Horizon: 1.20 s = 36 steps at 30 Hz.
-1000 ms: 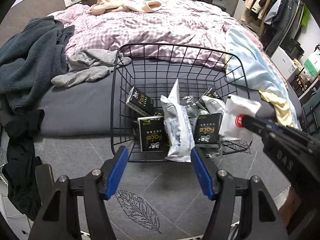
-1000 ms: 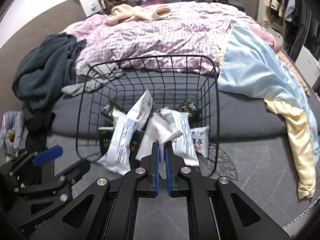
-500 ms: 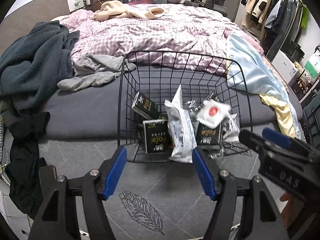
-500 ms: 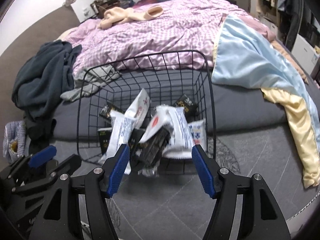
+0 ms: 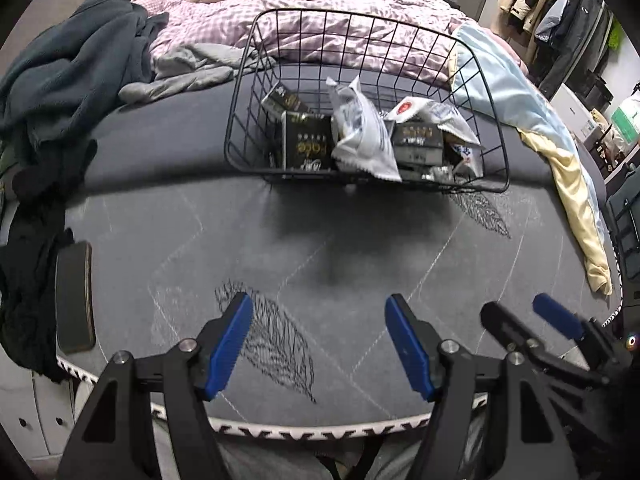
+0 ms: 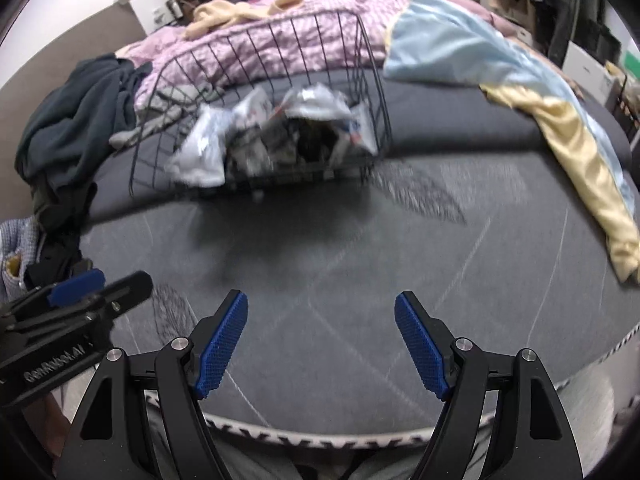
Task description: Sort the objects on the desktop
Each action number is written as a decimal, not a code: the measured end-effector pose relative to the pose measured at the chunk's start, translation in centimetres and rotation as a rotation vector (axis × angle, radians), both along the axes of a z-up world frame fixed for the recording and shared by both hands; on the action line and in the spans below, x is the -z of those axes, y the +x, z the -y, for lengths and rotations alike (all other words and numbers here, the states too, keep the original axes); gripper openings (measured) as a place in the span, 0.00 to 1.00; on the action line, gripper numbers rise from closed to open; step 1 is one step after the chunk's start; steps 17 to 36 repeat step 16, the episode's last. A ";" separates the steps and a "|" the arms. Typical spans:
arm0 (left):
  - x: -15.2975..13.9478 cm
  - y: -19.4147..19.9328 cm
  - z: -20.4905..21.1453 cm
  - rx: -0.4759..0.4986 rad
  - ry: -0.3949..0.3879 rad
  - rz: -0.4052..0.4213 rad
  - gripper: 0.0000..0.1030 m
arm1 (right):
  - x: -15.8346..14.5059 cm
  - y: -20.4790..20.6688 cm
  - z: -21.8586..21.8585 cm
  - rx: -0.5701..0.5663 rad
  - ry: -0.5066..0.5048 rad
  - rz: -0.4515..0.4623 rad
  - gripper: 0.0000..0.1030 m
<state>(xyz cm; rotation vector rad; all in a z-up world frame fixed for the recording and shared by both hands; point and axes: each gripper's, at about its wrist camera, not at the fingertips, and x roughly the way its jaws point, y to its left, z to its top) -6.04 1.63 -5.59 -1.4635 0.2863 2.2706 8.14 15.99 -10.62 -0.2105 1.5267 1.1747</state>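
Note:
A black wire basket (image 5: 240, 120) stands on the grey mattress and holds several white snack packets (image 5: 362, 136) and black boxes (image 5: 306, 144); a white packet with a red dot (image 5: 416, 106) lies on top. The basket (image 6: 376, 92) is blurred in the right wrist view. My left gripper (image 5: 318, 344) is open and empty, low over the mattress near its front edge. My right gripper (image 6: 320, 344) is open and empty, beside it on the right; it also shows in the left wrist view (image 5: 528, 316).
A dark phone (image 5: 74, 296) lies at the mattress's left edge. Dark clothes (image 5: 60, 84) pile on the left. A pink checked quilt (image 5: 340, 12) lies behind the basket. A blue and yellow cloth (image 5: 552, 136) drapes on the right.
My right gripper opened and let the white packet drop into the basket. Both grippers have pulled back from the basket toward the mattress's front edge.

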 end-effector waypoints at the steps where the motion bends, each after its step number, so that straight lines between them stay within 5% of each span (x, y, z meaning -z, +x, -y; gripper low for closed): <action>1: 0.0 0.4 0.2 -0.006 0.006 0.001 0.71 | 0.2 -0.2 0.1 -0.005 -0.006 -0.010 0.75; 36: -1.5 2.4 0.6 -0.004 -0.009 -0.063 0.71 | -1.7 -0.6 1.5 -0.009 0.035 0.006 0.75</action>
